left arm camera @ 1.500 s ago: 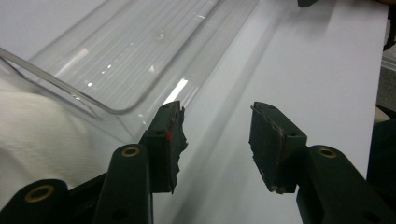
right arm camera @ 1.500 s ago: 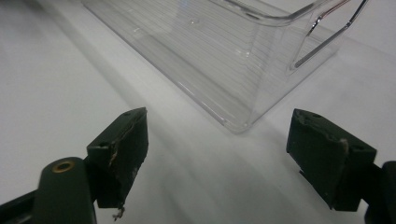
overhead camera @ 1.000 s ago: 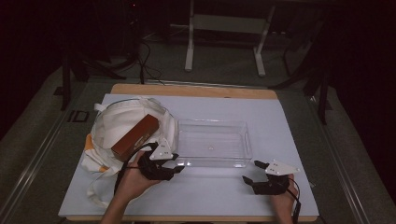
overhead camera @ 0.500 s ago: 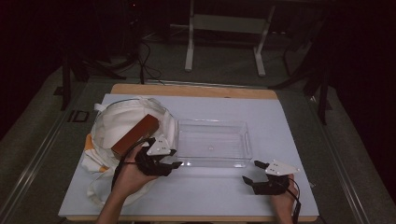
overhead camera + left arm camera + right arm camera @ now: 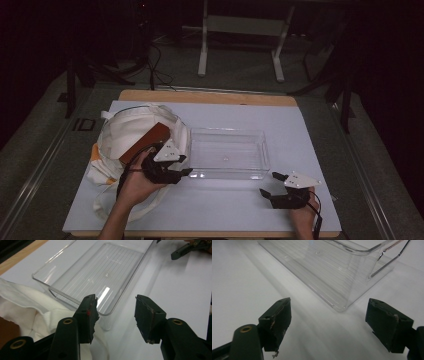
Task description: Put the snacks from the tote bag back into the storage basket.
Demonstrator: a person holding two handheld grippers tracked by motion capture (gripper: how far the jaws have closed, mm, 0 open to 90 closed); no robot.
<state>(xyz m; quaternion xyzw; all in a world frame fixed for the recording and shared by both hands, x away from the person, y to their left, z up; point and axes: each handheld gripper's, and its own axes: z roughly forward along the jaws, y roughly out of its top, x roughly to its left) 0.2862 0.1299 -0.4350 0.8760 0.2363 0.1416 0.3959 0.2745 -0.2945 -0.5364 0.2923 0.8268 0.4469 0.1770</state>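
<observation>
Left gripper hovers with jaws apart over the near corner of the clear rectangular plastic tray, right where the rumpled white cloth bag laps against it; a reddish-brown flat block lies on that bag. Right gripper rests on the white table sheet, jaws wide, just off the tray's other near corner. Likely next is a pick from the bag: come in level, clear of the tray wall, and avoid pinching loose cloth.
</observation>
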